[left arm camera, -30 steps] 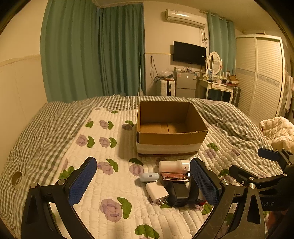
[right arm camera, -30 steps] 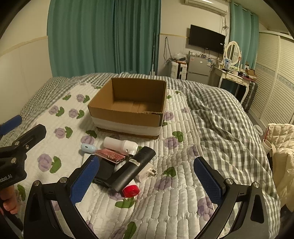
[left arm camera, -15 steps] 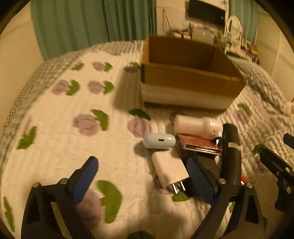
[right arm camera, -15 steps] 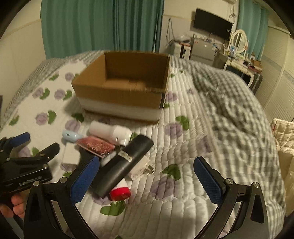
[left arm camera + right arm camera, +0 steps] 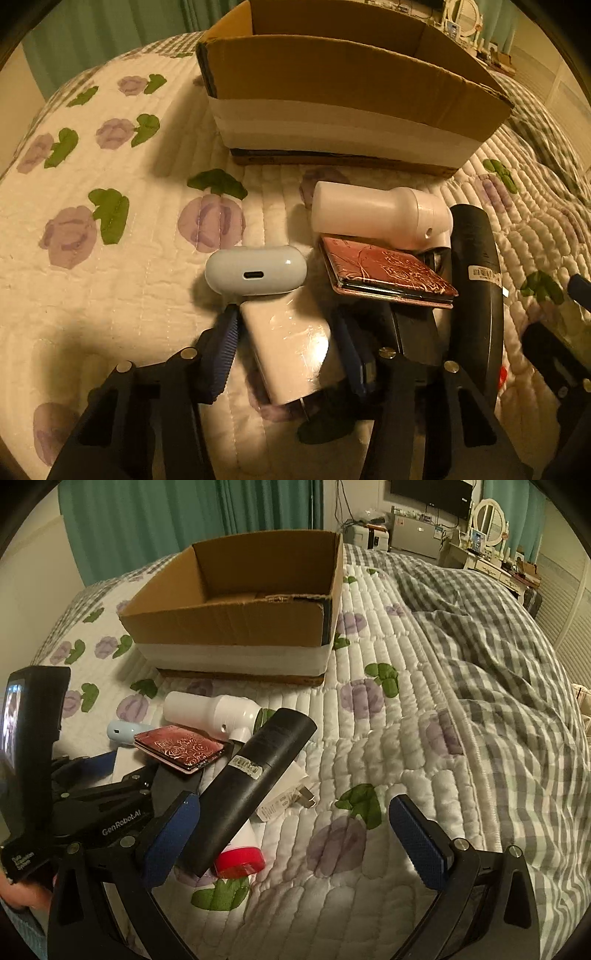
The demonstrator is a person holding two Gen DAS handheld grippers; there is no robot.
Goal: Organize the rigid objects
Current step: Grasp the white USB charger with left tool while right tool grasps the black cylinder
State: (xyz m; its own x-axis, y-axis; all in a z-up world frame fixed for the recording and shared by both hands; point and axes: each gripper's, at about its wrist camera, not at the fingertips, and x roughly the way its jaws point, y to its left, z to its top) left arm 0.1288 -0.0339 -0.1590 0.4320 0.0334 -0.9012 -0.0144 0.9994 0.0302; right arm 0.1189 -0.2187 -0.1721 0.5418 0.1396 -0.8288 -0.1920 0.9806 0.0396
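White charger (image 5: 291, 350), low in the left-wrist frame's centre, is sitting between the closing left gripper (image 5: 291, 354) pads, apparently pinched; a glossy side may be slipping free before reaching the box (image 5: 332, 92), while the right gripper (image 5: 295, 834) is hanging wide.

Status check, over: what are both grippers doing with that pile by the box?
Left gripper just closing around white charger. Right gripper open beside black tube. Cardboard box looks empty. Earbud case touches charger.

White charger (image 5: 291, 354): glossy plastic, shrink-film sheen. Earbud case (image 5: 256, 270): smooth glossy plastic. Black tube (image 5: 255, 779): matt, paper label. Box (image 5: 236, 627): raw corrugated cardboard, white tape band. Bed quilt (image 5: 369, 760): soft stitched cloth. Tool pads (image 5: 419, 843): ribbed blue rubber.
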